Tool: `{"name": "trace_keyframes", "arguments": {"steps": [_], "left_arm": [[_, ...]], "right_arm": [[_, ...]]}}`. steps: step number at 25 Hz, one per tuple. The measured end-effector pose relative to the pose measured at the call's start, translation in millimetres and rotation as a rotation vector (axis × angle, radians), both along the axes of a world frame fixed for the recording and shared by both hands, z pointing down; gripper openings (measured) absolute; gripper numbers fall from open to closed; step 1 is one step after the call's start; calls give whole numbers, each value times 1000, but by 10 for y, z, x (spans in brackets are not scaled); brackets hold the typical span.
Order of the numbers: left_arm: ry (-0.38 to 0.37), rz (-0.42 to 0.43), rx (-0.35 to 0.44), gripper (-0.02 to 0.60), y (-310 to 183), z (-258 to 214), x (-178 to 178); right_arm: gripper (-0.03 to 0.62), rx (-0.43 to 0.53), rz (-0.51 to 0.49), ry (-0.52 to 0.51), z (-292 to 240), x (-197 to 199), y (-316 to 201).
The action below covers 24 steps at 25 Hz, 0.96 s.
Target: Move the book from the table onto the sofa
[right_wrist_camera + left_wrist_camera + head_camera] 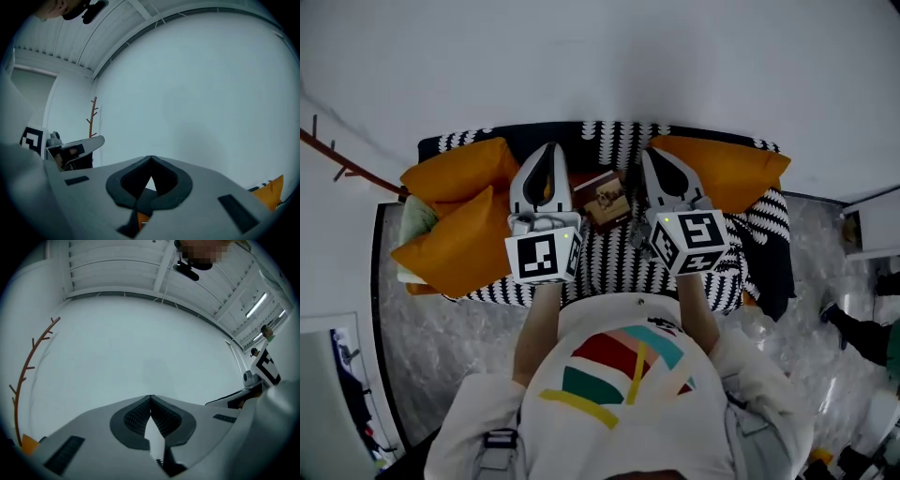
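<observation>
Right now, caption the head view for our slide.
Book on patterned sofa between orange cushions; left gripper and right gripper hover shut above.

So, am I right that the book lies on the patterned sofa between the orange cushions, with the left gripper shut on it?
Not quite: the left gripper is shut on nothing; the left gripper view shows its fingers meeting with only wall beyond. The book does lie on the patterned sofa between the orange cushions.

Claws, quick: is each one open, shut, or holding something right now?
Left claw: shut, holding nothing.
Right claw: shut, holding nothing.
</observation>
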<state>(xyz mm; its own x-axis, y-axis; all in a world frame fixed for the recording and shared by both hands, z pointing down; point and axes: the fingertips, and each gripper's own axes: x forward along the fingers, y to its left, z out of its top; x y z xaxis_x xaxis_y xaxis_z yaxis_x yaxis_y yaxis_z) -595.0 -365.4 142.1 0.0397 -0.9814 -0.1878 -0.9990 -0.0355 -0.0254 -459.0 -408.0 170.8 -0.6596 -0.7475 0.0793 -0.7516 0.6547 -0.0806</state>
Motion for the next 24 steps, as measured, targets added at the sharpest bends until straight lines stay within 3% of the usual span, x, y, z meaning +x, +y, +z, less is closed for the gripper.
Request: {"name": "trace_keyframes", "arguments": {"steps": [11,24], "left_arm": [[19,-38,26,8,71,-65,-70],[10,-23,35,8,8,-98,19]], "right_arm": [[12,64,-59,29,-137,-133,106],[12,78,-34,43,-154,-37,79]]}}
